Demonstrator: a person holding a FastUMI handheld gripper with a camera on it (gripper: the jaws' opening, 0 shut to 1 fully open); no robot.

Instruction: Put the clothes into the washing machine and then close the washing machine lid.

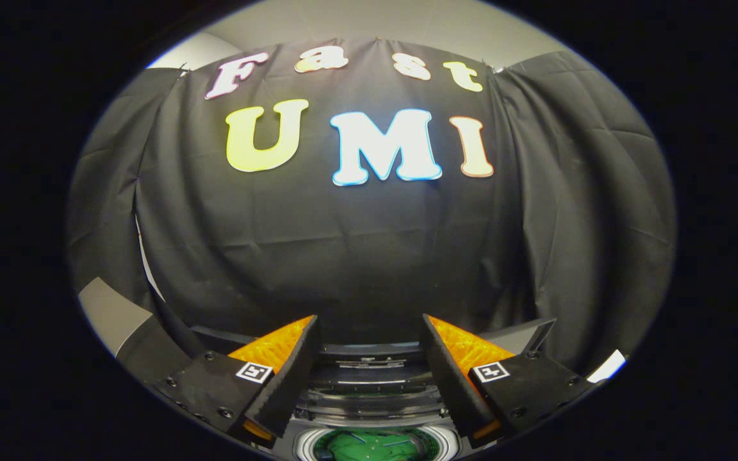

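My gripper (369, 323) is open, its two fingers spread wide with nothing between them. Below and between the fingers lies the top of the washing machine (369, 384), a dark panel with a raised lid behind it. The round drum opening (375, 445) shows just under the fingers, with something green inside that I cannot identify for certain. The gripper hangs above the machine and touches nothing.
The black cloth wall (369, 243) of the booth stands right behind the machine. A grey surface (109, 314) shows to the left of the machine, and a pale edge (607, 366) to its right.
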